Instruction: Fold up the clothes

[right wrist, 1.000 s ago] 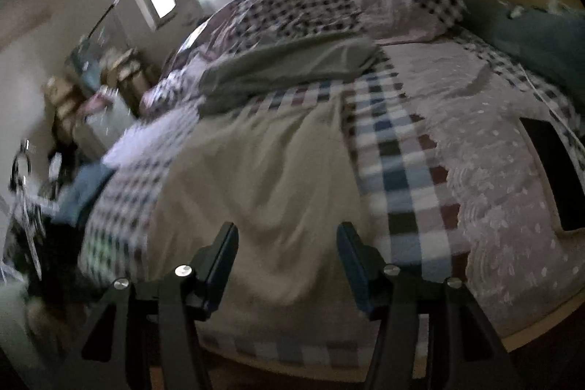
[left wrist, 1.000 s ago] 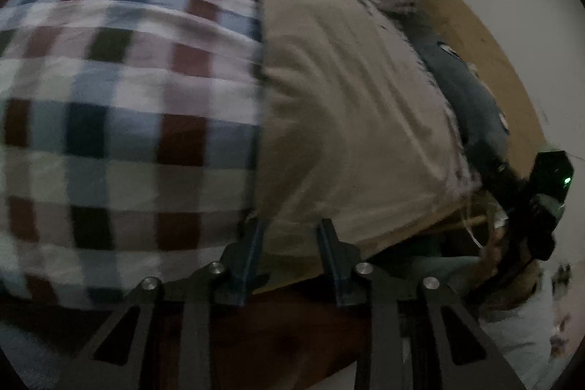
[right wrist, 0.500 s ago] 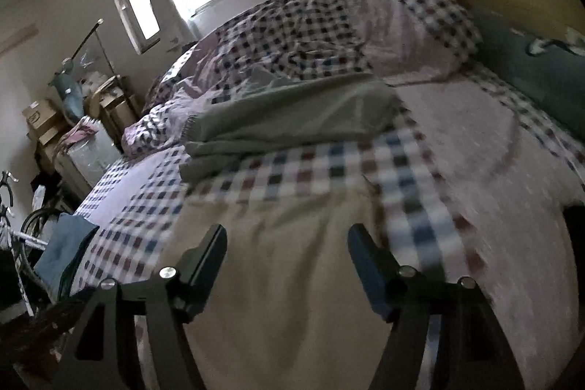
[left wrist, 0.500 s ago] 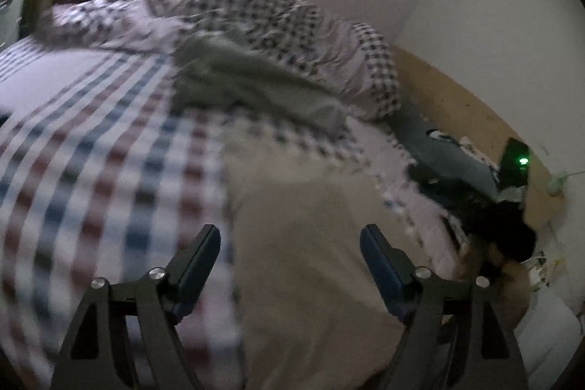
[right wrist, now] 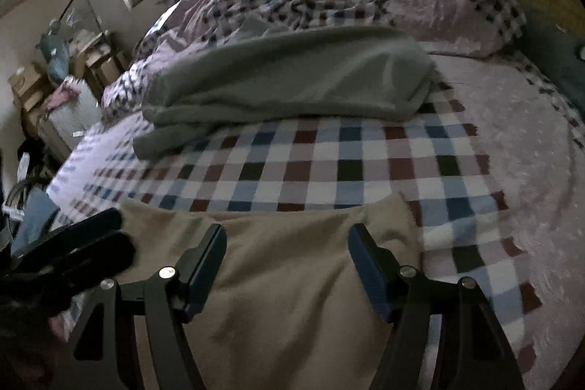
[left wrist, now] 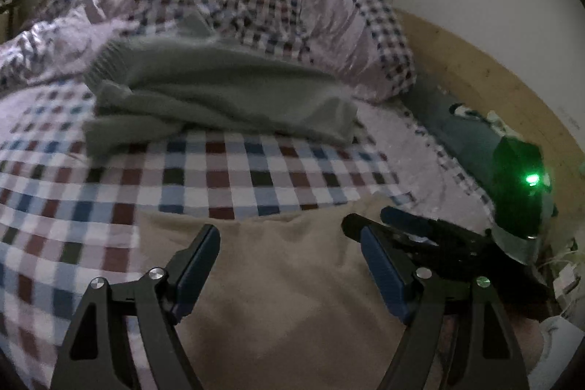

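Beige garment [left wrist: 285,298] lies flat on the checked bedspread [left wrist: 234,178], a green folded garment [left wrist: 219,94] beyond it. Left gripper [left wrist: 289,243] and right gripper [right wrist: 287,242] hover above it, jaws spread (nothing between the 2 pairs).

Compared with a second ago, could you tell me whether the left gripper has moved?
Yes. The left gripper has drawn back from the beige garment and tilted up toward the grey garment.

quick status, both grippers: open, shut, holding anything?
Left gripper: open, empty, above the beige garment.
Right gripper: open, empty, above the same garment.
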Demonstrator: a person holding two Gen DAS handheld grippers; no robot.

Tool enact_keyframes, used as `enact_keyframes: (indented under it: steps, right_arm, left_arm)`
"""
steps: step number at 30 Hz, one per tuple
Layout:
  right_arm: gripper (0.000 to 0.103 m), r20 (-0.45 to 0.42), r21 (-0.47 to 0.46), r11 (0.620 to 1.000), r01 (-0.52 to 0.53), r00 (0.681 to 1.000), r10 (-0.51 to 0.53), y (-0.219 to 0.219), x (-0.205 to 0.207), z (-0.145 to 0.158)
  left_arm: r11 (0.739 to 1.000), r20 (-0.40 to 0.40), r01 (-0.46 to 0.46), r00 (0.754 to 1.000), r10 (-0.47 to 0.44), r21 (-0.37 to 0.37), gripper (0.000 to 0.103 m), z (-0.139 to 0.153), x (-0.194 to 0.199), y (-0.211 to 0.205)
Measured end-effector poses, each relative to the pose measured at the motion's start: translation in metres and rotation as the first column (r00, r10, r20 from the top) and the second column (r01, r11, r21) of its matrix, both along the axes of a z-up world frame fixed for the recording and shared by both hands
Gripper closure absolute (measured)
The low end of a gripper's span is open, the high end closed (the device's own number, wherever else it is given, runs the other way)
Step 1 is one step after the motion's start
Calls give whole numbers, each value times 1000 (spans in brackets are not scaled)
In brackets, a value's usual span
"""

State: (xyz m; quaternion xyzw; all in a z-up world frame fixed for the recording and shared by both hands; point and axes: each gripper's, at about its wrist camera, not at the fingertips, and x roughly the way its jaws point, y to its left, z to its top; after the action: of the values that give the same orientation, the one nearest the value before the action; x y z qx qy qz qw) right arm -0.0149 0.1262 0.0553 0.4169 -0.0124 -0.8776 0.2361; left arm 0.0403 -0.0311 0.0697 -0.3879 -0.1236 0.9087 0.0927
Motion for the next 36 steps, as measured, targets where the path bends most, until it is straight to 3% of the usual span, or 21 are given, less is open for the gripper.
enact_keyframes:
  steps: [2, 5, 10, 13, 36]
  right_arm:
    - [30, 21, 47, 999, -7, 1000, 6, -5, -7, -13]
    - [30, 63, 61, 998, -9, 998, 5, -2, -17, -25]
    - [30, 90, 96, 995, -8, 996, -1, -1, -30, -39]
    - [28, 73, 135, 991, -12, 997, 2, -6, -28, -42]
    - [25, 70, 160, 987, 6, 997, -17, -8, -31, -39]
  left_arm:
    - [998, 47, 2, 999, 2, -70, 20, -18, -7, 3]
    - [993, 103, -10, 994, 22, -117, 20, -43, -18, -2]
    - [991, 92, -18, 995, 31, -136, 20, -53, -18, 0]
    - [987, 89, -20, 995, 35, -159, 19, -56, -20, 3]
    - [979, 85, -37, 995, 56, -202, 14, -60, -26, 8]
